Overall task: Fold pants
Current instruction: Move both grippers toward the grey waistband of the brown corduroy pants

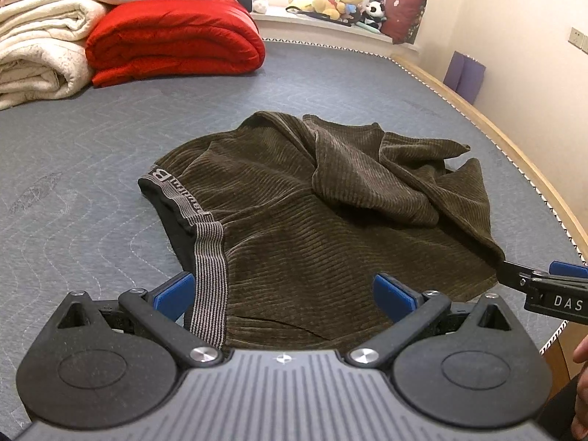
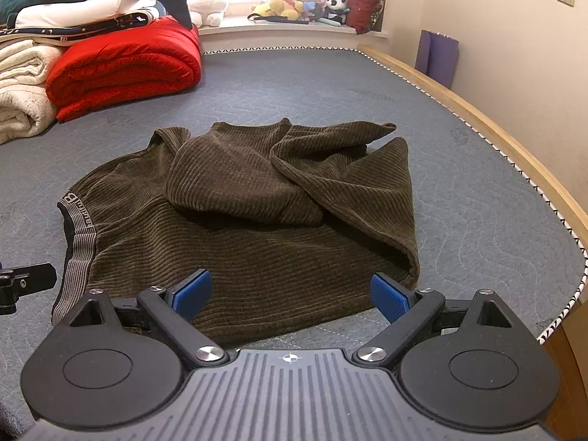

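Ribbed grey plastic forms the body of each tool nearest the lens, flanked by round black matte discs and black link arms with polished metal pivots. On the left tool (image 1: 284,294), the two blue, finely textured pads stand spread wide apart, gripping nothing; one blue pad (image 1: 176,294) sits just beside the striped waistband (image 1: 209,275), the other over the cloth. The right tool (image 2: 290,296) is likewise splayed open, its blue pads hovering over the near hem of the garment.

Between and beyond them lie the pants (image 1: 312,228), a dark olive-brown, wide-ribbed corduroy with a soft velvety nap. They rest on the bed (image 2: 477,191), near its right edge, partly bunched: the legs are thrown back over the seat in loose, rounded folds, one pointed corner reaching toward the right. The elastic waistband is grey with fine dark stripes and woven lettering, its black lining showing at the open mouth on the left.

The bed's cover is a grey-blue quilted fabric stitched in wavy lines, edged with a black-and-white patterned trim and a pale wooden frame (image 2: 514,147). At the far left sit a puffy red quilt (image 2: 125,66), folded into a thick roll, and fleecy cream blankets (image 1: 40,55). Plush toys (image 2: 294,2) crowd the bright window ledge.
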`<state>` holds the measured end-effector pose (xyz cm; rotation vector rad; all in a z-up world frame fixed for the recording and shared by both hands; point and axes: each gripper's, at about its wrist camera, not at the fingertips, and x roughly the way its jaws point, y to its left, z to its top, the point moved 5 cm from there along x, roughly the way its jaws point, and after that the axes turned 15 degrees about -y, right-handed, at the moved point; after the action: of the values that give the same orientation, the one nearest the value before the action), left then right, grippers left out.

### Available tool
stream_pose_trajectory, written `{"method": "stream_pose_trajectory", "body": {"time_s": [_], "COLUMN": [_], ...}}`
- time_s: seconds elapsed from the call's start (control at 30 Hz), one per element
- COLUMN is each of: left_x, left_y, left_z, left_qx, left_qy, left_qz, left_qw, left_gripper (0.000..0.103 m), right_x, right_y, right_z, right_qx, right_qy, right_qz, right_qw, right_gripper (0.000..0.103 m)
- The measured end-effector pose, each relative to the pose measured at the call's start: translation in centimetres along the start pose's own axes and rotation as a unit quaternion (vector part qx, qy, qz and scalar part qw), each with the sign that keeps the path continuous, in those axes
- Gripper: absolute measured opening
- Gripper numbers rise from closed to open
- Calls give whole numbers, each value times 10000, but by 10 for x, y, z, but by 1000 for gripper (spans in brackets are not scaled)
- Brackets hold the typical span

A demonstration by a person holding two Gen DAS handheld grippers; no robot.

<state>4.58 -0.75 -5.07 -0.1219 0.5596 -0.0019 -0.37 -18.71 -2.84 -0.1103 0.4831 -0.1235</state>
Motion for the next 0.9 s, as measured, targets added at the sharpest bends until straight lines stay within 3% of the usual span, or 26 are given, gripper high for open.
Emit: {"method": "stream_pose_trajectory", "body": {"time_s": [0.9], "left_x": [5], "left_y": [3], "left_z": [-4], "left_qx": [-80], "left_qy": [122], "left_qz": [66], "left_qw": [9999], "left_gripper": [103], "right_x": [3], "right_y": [0], "right_z": [-3], "right_qx": [121], "right_qy": [95], "right_qz": [-4], "right_qw": [9999], "right_gripper": [94]}}
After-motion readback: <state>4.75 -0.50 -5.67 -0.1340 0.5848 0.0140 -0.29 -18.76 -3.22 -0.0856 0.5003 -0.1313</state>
